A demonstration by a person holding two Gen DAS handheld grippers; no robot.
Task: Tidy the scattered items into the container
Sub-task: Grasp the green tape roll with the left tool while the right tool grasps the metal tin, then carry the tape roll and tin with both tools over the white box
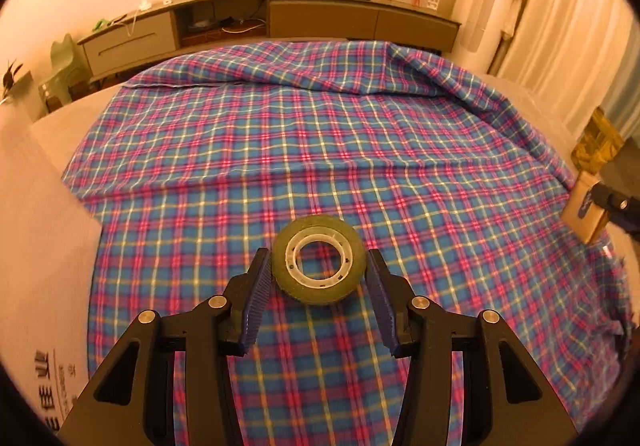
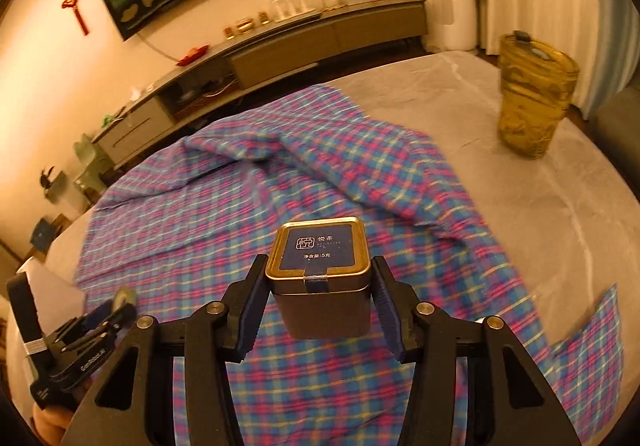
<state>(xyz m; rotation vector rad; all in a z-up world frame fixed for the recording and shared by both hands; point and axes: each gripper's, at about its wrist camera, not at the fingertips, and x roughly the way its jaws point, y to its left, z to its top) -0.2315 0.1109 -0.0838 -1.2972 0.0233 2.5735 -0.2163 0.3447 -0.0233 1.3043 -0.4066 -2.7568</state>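
Observation:
My left gripper [image 1: 318,266] is shut on a roll of clear tape [image 1: 319,259] with a white core, held above the plaid cloth [image 1: 320,150]. My right gripper [image 2: 318,274] is shut on a small square tin [image 2: 320,278] with a blue label, held above the cloth [image 2: 248,214]. The tin and right gripper show at the right edge of the left wrist view [image 1: 586,206]. The left gripper with the tape shows at the lower left of the right wrist view [image 2: 120,306]. A translucent amber container [image 2: 532,94] stands on the grey surface at the far right.
A white cardboard box [image 1: 36,246] with printed characters stands at the left of the cloth. The grey table surface [image 2: 480,174] extends to the right. A long TV cabinet [image 1: 280,18] with small items runs along the back wall.

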